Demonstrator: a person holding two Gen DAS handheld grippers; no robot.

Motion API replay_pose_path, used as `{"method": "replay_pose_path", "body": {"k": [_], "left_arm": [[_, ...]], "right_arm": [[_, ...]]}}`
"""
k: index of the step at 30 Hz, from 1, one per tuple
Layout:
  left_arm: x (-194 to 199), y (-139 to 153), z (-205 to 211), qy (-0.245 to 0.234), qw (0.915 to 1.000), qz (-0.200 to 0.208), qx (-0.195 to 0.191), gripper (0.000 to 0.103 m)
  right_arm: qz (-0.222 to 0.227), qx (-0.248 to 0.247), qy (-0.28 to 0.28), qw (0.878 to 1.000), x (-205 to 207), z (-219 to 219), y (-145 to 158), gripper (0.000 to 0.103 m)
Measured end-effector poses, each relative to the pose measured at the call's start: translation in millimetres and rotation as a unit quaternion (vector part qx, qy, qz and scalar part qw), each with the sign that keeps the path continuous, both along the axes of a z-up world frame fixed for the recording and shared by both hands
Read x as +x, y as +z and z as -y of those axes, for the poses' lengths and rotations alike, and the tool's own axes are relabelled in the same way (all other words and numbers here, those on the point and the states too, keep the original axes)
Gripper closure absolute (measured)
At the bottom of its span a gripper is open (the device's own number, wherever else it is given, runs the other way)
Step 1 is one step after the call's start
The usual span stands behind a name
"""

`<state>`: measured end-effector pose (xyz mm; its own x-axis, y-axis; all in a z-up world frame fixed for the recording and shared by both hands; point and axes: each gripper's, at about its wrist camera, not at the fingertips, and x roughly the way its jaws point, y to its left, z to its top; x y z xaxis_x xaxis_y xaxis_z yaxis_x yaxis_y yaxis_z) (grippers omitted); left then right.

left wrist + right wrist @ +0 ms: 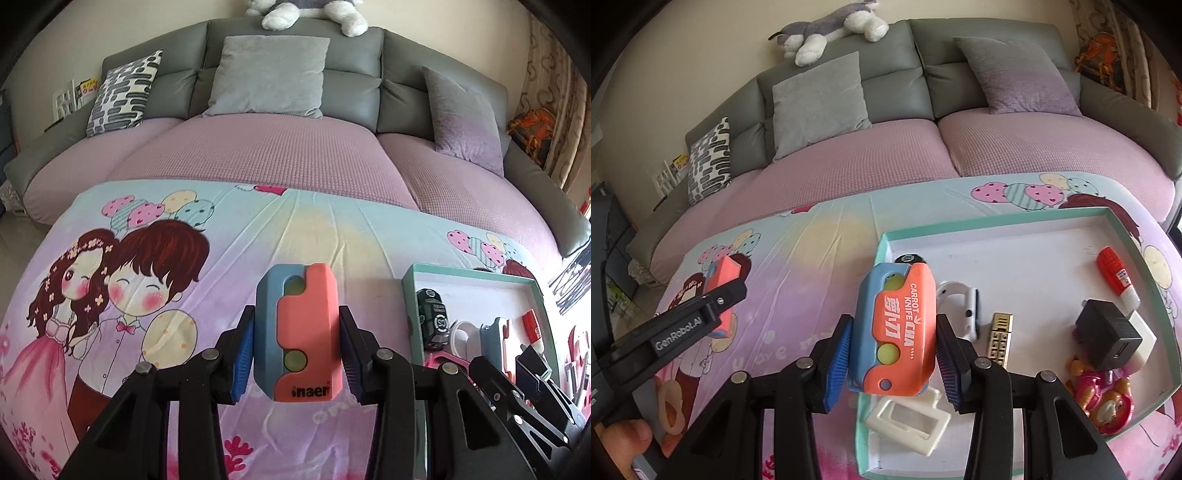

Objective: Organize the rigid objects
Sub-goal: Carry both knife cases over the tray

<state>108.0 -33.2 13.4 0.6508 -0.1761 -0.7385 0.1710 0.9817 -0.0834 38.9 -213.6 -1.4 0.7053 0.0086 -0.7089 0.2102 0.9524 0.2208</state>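
Each claw [297, 354] [892, 360], tilted downward, clamps a carrot knife [299, 332] [899, 332].

Grey sofa [288, 51] with pink seat covers against a cream wall [713, 44]. Grey cushions [271, 75], one patterned cushion [123, 92] at left. Plush toy [831, 27] on the sofa back. Patterned curtain [554, 92] at right. Daylight.

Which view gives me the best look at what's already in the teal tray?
The right wrist view. It shows nearly the whole teal tray with its contents spread out: black charger, red tube, gold bar. The left wrist view catches only the tray's near part at the right edge, partly hidden behind the right gripper.
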Motion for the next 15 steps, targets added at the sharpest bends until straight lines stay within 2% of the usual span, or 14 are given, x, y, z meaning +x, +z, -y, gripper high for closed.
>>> {"method": "replay_pose_path", "body": {"k": [15], "left_arm": [[-15.9,9.1,71.5,-0.089,0.9960,0.009,0.004,0.059]], "right_arm": [[-0.002,-0.007,-0.090,0.996,-15.8,72.8,-1.4,0.057]]}}
